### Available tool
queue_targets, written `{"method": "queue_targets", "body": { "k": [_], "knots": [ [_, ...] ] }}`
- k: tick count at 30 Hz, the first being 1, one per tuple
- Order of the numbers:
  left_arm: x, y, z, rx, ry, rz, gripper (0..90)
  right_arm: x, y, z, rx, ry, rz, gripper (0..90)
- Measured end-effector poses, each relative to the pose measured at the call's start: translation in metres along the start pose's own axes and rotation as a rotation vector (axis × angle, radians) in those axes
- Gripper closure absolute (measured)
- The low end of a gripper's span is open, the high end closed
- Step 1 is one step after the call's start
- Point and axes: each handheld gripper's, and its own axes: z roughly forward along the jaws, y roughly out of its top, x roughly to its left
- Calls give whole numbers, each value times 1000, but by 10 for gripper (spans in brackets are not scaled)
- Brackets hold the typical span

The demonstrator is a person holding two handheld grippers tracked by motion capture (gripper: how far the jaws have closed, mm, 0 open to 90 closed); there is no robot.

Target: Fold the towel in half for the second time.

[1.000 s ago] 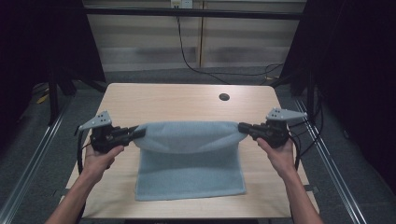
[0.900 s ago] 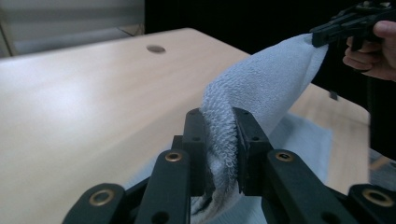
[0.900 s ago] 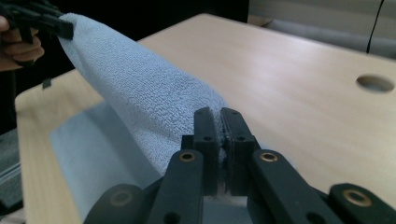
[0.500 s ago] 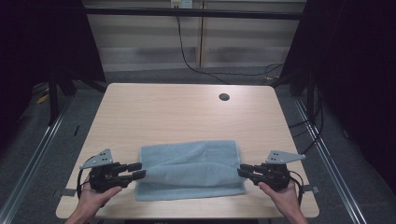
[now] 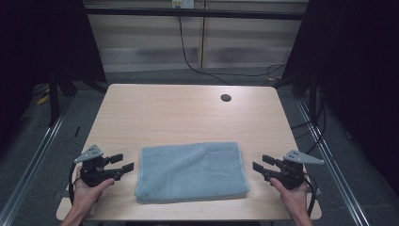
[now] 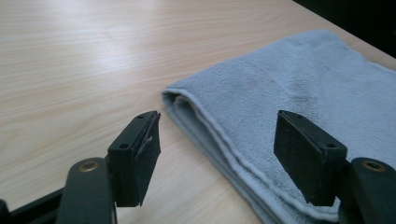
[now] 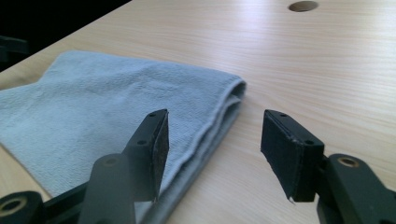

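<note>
A light blue towel (image 5: 193, 172) lies folded in half near the table's front edge; its folded layers show in the left gripper view (image 6: 299, 79) and the right gripper view (image 7: 116, 98). My left gripper (image 5: 123, 162) sits just off the towel's left end, open. Its jaws (image 6: 217, 126) have just been opening, and no pad touches the cloth. My right gripper (image 5: 260, 162) stands a little off the towel's right end, also open. Its jaws (image 7: 215, 121) have just been opening too, with the towel's corner lying ahead of them, untouched.
The light wooden table (image 5: 188, 113) has a round cable hole (image 5: 226, 98) at the back right, also seen in the right gripper view (image 7: 302, 6). Dark floor and metal rails flank the table on both sides.
Both grippers carried the towel's far edge toward the front, laying it over the near half. They then let go, opened and drew slightly outward from the towel's ends.
</note>
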Motion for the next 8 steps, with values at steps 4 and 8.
{"method": "queue_targets", "body": {
  "k": [4,8],
  "knots": [
    [-2,-3,-3,0,9,-18,255,-1,-5,-3,8,-18,9,361],
    [-4,-7,2,32,15,-12,235,-5,-10,0,35,-50,20,328]
  ]
}}
